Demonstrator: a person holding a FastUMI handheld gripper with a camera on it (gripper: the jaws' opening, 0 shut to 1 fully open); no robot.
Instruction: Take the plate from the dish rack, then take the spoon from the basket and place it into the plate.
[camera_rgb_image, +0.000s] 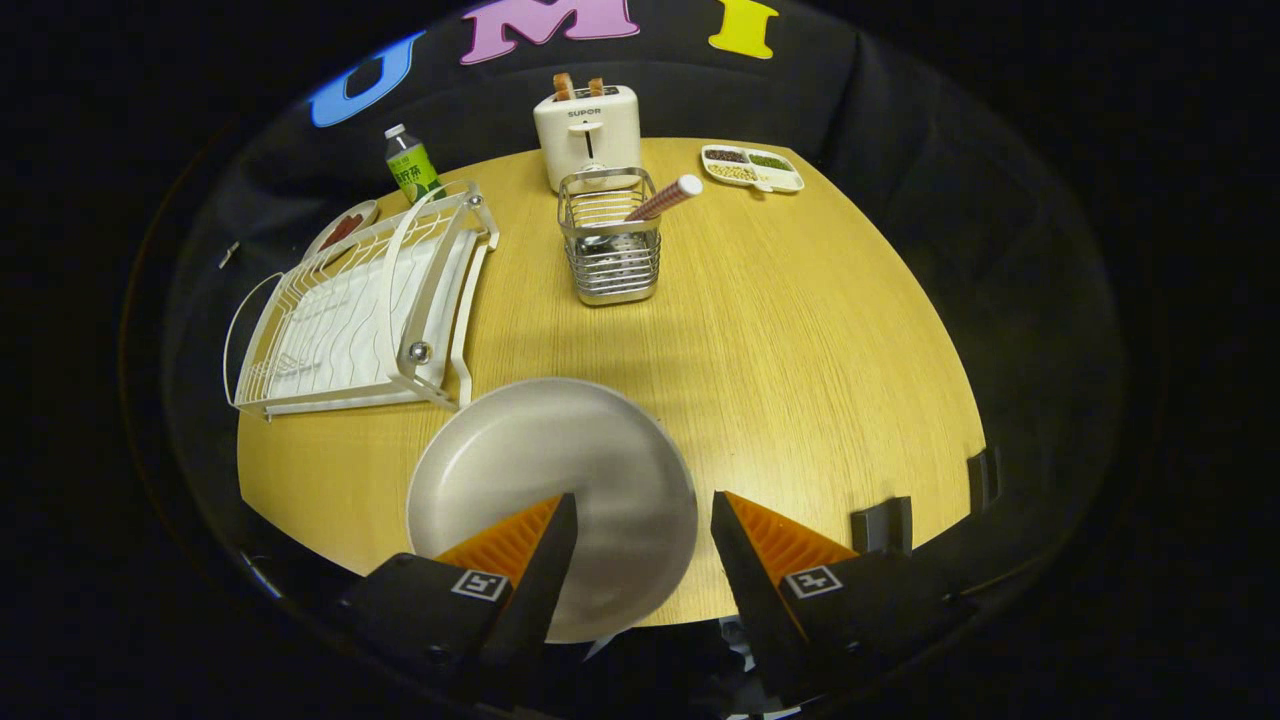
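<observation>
Resting on counter (800, 330): plate (545, 470), partly between the fingers
Claw (640, 530): released, holding nothing
Spoon (660, 200): upright in basket (610, 255)

A pale grey plate (550, 470) lies on the yellow wood-grain desk (800, 350) beside a white dish rack (350, 310), a silver wire basket (610, 245) holding a red-checked spoon handle (665, 198), and a cream toaster (587, 135).

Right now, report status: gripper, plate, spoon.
Gripper open, holding nothing. Plate flat on table, out of dish rack. Spoon in basket beyond fingers. Path clear.
</observation>
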